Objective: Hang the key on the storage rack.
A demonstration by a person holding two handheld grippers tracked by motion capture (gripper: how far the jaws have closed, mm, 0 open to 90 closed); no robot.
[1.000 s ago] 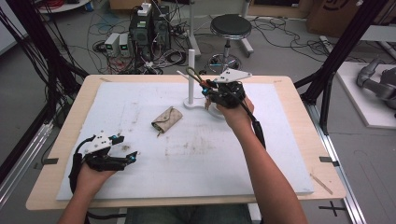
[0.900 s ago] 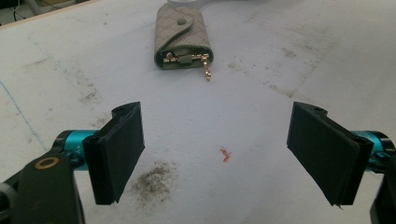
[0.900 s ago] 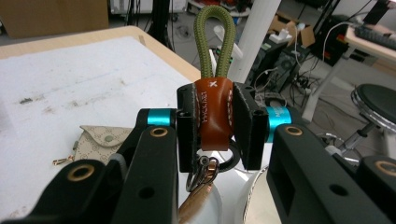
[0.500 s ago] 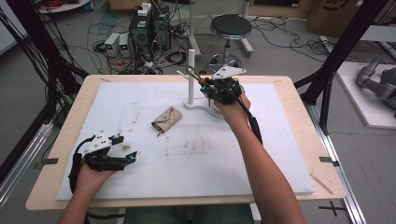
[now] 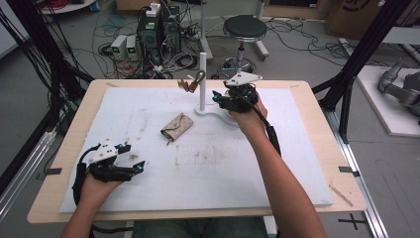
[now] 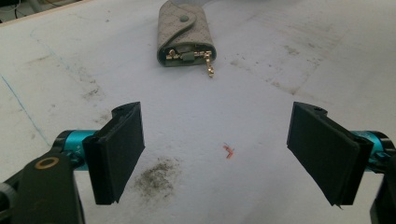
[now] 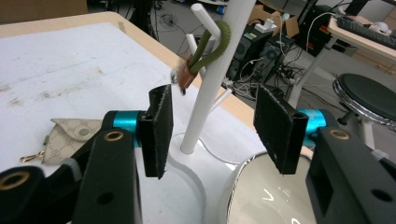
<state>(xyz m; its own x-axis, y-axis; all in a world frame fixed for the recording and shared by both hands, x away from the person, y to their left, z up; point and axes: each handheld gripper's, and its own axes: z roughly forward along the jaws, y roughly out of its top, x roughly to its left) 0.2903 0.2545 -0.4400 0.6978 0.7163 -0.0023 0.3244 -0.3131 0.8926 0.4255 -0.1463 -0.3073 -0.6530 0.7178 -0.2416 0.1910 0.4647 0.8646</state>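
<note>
While a second ago my right tongs (image 5: 224, 95) were right at the white peg stand (image 5: 202, 79) near the top centre of the high view, they now sit just to its right, drawn back a little, jaws spread apart and gripping nothing. The olive-green loop with a brown tab (image 5: 194, 81) hangs on one of the stand's pegs, free of my tongs; in the right gripper view it drapes over a peg in the upper middle of the frame. I judge the hanging step is done and the loop has been let go. Left of the stand, toward the middle of the surface (image 5: 297, 148), lies a beige key pouch (image 5: 177, 127), its gold clips poking out. My left tongs (image 5: 130, 157) rest at the lower left, jaws wide apart and empty, pointing toward the pouch.
</note>
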